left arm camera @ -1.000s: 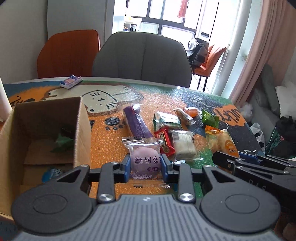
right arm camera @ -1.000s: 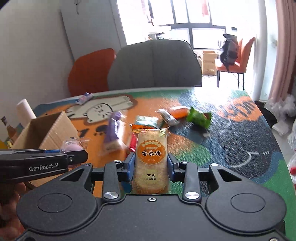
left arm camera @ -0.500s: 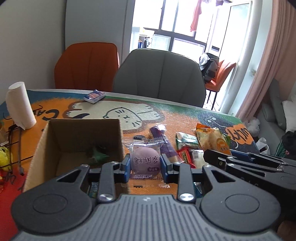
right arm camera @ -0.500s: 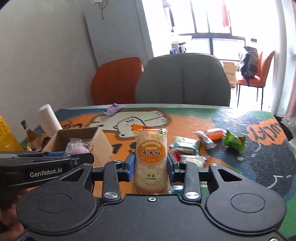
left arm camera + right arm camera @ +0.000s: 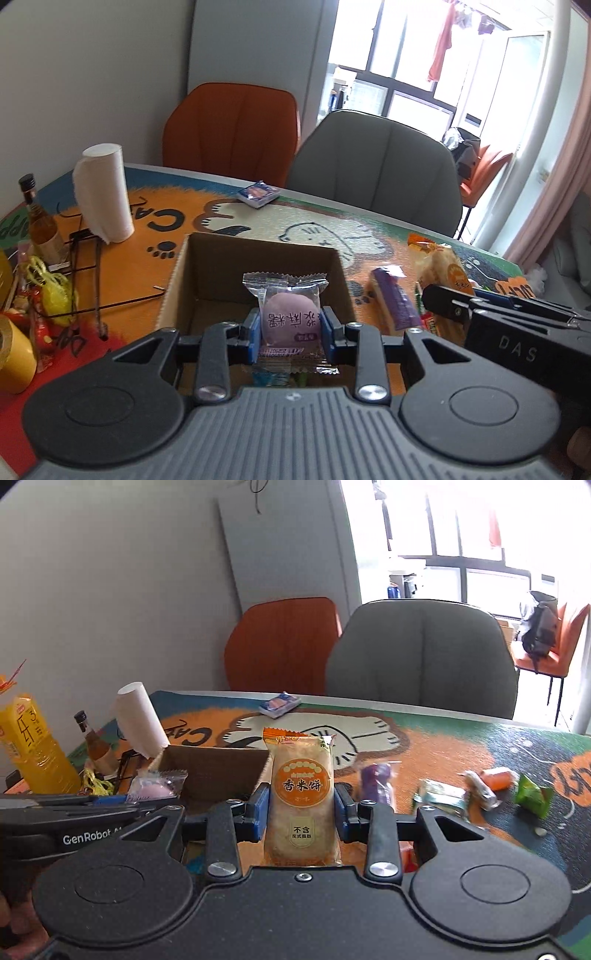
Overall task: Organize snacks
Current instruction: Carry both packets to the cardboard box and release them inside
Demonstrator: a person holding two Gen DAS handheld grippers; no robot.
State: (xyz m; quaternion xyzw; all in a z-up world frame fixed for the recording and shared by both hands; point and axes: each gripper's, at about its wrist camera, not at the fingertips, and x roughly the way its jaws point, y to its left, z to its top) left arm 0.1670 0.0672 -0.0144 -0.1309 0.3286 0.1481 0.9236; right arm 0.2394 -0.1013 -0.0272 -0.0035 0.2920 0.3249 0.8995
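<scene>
Left wrist view: left hand-held gripper (image 5: 290,334) is clamped on a purple mochi packet (image 5: 289,319), held upright above the open cardboard box (image 5: 258,254) on the table (image 5: 369,218). Right wrist view: right hand-held gripper (image 5: 300,812) grips an orange rice cracker packet (image 5: 302,794) upright, just right of the box; loose snacks (image 5: 439,797) lie on the table further right
</scene>
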